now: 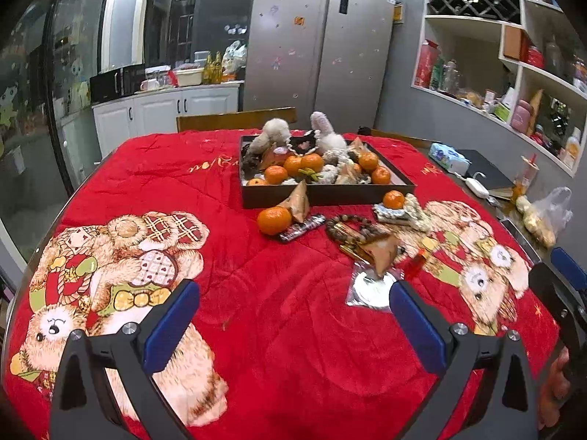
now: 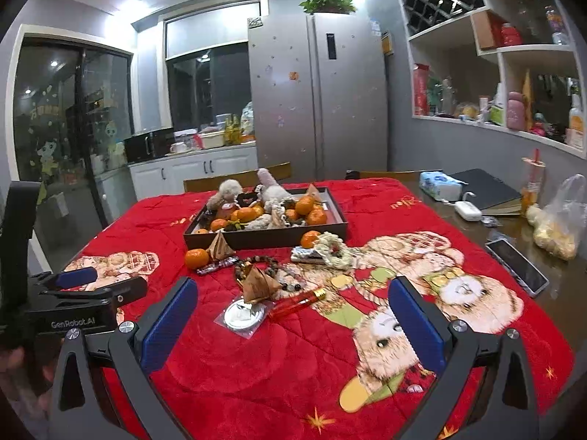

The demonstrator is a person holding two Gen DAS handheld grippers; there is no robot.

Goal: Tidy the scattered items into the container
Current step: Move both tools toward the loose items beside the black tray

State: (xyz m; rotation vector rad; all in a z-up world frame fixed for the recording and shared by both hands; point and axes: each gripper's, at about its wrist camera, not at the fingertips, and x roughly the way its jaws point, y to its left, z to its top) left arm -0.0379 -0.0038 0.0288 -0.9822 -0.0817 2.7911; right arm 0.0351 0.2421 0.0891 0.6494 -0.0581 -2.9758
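Still outside tray (image 2: 335,207): two oranges (image 2: 196,258), two paper-wrapped dumplings (image 2: 258,284), one bead bracelet (image 2: 279,275), one red tube (image 2: 299,299), one silver disc (image 2: 244,315). Tray sits mid-table on red blanket (image 2: 293,366). Left gripper (image 1: 293,315) and right gripper (image 2: 293,315): fingers spread, empty.

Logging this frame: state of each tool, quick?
Left tool: open, holding nothing.
Right tool: open, holding nothing.
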